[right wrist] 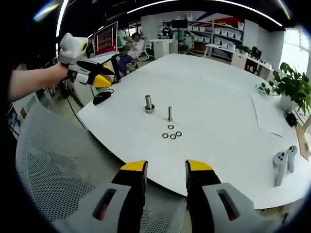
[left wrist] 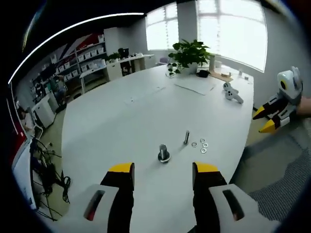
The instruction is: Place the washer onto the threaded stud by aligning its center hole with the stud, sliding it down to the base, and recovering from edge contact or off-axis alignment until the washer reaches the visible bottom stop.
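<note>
Washers point(right wrist: 171, 132): four small dark rings, flat beside upright stud point(right wrist: 170, 113).

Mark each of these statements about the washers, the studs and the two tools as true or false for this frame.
1. The washers lie loose on the white table. True.
2. A washer already sits at the base of the thin threaded stud. False: no washer is seen around it; four lie beside it.
3. The right tool grips a washer. False: its jaws are apart with nothing between them.
4. The left tool is open and holds nothing. True.
5. A second, thicker stud stands upright near the thin one. True.
6. The potted plant stands right next to the washers. False: it is at the table's far end in the left gripper view.
</note>
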The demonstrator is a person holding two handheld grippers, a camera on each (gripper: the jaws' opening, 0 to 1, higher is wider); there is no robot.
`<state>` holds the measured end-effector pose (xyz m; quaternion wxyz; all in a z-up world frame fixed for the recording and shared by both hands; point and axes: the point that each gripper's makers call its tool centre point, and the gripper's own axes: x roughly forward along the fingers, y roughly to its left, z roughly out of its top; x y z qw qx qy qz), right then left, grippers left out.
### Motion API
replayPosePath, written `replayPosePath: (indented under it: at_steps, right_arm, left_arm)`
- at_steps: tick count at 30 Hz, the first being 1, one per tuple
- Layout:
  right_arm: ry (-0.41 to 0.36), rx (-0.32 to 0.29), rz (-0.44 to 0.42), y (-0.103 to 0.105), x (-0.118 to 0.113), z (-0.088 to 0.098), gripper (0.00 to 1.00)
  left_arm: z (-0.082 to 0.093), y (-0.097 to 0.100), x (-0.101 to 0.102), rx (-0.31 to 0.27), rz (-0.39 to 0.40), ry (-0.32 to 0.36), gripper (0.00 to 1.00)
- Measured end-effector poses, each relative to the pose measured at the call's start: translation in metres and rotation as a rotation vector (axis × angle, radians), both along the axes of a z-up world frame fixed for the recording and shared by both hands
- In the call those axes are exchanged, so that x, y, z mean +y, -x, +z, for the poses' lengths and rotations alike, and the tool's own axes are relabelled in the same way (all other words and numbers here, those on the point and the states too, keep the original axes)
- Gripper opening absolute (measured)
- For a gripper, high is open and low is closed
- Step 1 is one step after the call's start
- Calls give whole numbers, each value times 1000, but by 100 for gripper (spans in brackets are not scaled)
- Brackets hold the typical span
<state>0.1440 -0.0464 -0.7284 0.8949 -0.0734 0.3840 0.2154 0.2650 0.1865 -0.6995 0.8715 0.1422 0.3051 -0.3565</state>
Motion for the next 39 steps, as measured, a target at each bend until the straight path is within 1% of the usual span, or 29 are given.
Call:
replayPosePath:
  at_steps: [8,12,16,19,22,24,27,28,30,32,34,36,39]
  right_arm:
    - [13,1,-6,0,-2,-1,34]
    - [22,9,-11,0,-4,-2,34]
    - [13,10,-30,0,-6,-2,34]
    - [21,10,-34,-1,-7,-2,34]
    - [30,12,-37,0,-8,-2,34]
    - [30,13,-41,0,-9,-3,34]
    - [37,10,-45,-1,-10,-3,34]
    - [38,10,-45,-1,-10,-2,34]
    - [43,10,-48,-1,-11,-3,34]
    - [44,8,-49,-1,-11,-3,34]
    - [48,10,-47,-1,-12,-3,34]
    - [52,10,-47,-1,-12,-3,34]
    - [56,12,-51,-1,-13,-3,34]
  left_arm:
    - [10,23,7,-5,28,58,48]
    - [9,34,13,10,44,81,49]
    - [8,44,19,8,56,92,49]
    - [7,53,23,16,57,102,50]
    - [10,58,25,12,64,115,50]
    - [11,61,27,17,77,134,52]
    - [13,65,31,8,82,136,52]
    - [15,67,32,13,85,139,52]
    - [20,69,35,-3,92,150,52]
    - [24,72,38,-4,104,163,52]
    - [23,74,41,3,112,172,52]
    - [21,79,45,-2,115,165,52]
    - [16,86,50,17,128,167,52]
